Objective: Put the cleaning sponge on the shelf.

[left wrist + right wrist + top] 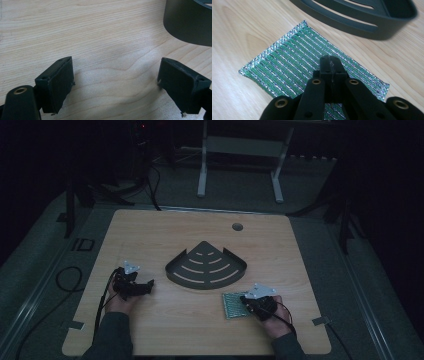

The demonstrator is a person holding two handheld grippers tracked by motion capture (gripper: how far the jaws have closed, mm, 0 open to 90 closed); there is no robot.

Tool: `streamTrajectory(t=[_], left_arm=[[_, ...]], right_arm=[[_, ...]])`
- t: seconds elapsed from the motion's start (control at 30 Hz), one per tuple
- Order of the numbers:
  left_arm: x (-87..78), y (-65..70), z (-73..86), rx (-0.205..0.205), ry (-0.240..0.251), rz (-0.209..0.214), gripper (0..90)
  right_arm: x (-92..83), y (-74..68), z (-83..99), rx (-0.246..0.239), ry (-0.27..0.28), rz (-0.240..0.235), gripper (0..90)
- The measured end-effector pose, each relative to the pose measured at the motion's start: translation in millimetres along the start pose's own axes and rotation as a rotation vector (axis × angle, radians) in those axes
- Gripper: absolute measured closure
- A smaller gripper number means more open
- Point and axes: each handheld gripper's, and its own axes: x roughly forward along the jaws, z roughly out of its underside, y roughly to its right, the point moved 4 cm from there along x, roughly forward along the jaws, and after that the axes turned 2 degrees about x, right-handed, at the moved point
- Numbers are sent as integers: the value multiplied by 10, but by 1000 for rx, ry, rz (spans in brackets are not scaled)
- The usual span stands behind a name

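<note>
Scouring pad (312,65) lies beside tray (372,22); right tool (331,62) clenched empty above it

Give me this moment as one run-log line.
left gripper: open, above bare table | right gripper: shut, over green scouring pad | corner shelf: untouched

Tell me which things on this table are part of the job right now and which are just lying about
In the job:
- green and silver scouring pad, under the shut right gripper
- dark slotted corner shelf, right beside it
- left gripper, open over bare wood

Lying about:
- white frame legs on the floor beyond the table
</note>
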Motion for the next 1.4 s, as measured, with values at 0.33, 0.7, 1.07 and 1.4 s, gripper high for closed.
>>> streamTrajectory(t=[0.33,0.7,1.07,1.4], left_arm=[[1,1,0,-1,0,0,139],[1,0,-1,-1,0,0,139],[6,2,-6,-1,0,1,139],[13,5,-13,-1,1,0,139]], right_arm=[[-86,266,132,69,-21,88,898],[-153,386,209,120,-40,131,897],[-225,227,244,110,-43,88,897],[-230,49,209,80,-27,31,894]])
